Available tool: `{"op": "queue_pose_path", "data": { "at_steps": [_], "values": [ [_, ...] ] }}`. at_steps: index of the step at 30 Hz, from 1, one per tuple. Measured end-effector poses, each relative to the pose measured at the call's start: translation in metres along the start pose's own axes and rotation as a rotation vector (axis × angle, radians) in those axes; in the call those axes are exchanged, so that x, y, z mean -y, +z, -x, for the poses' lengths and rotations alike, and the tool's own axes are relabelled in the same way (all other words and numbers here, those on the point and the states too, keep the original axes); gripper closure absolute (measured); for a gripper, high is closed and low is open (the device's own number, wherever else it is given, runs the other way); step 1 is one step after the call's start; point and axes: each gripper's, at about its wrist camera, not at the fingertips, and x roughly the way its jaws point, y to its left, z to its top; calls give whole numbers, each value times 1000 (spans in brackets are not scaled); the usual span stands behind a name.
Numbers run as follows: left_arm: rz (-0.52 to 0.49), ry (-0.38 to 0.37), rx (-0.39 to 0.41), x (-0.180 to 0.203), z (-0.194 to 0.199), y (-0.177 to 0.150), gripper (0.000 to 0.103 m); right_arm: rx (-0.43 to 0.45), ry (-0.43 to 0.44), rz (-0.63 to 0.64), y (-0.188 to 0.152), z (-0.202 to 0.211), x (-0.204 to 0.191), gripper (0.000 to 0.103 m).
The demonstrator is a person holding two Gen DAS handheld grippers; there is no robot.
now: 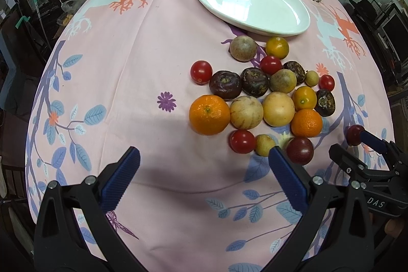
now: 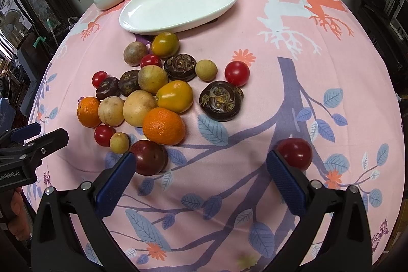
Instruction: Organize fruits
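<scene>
Fruits (image 2: pixel 153 91) lie heaped on the pink-clothed bench (image 2: pixel 318 83), at six o'clock of an empty white plate (image 2: pixel 178 4). Left tongs (image 1: pixel 204 157) and right tongs (image 2: pixel 200 162) both hover spread, holding nothing.

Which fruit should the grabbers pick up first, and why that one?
Probably the right gripper should slide left and close on the dark red plum by its left finger. Both grippers are open and hold nothing, the white plate has no fruit on it yet, and that plum lies at the near edge of the pile.
</scene>
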Motion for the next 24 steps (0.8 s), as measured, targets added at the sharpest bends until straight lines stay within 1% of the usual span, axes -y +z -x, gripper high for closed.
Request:
{"op": "queue_pose_path", "data": {
  "at_steps": [24],
  "values": [
    [5, -7, -13, 2, -3, -1, 2, -1, 1, -2, -1, 0, 1, 1]
  ]
}}
